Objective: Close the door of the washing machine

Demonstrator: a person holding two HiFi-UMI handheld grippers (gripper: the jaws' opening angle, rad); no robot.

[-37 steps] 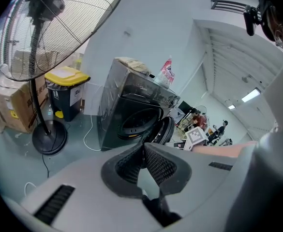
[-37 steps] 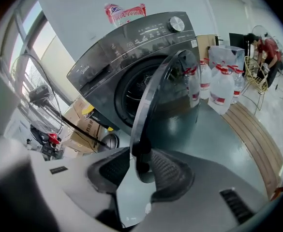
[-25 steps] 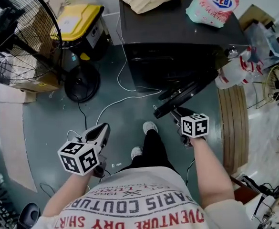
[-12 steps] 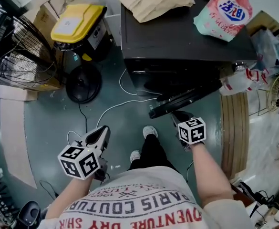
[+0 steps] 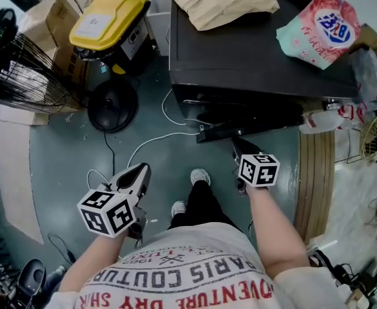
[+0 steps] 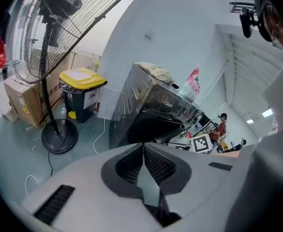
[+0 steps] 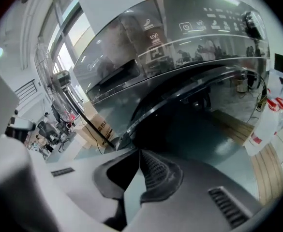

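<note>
Looks steeply down on one dark front-loading washing machine, with one door partly open and swung out from the front face above the grey-green floor.

Shows two tools, one in each hand, each with one marker cube. Finds the right tool just at the outer edge of the door, jaws closing together with nothing between them; contact with the door not certain. In the right gripper view, puts the curved door rim directly above the meeting tips of the right tool. Places the left tool well apart from the machine, low over the floor, jaws together and likewise empty, as confirmed in the left gripper view.

Counts two things on the machine's top: one folded beige cloth and one pink-and-white bag.

Left of the machine, takes in one yellow-lidded bin, one standing fan and one white cable trailing across the floor.

Between the tools, catches two light shoes.
</note>
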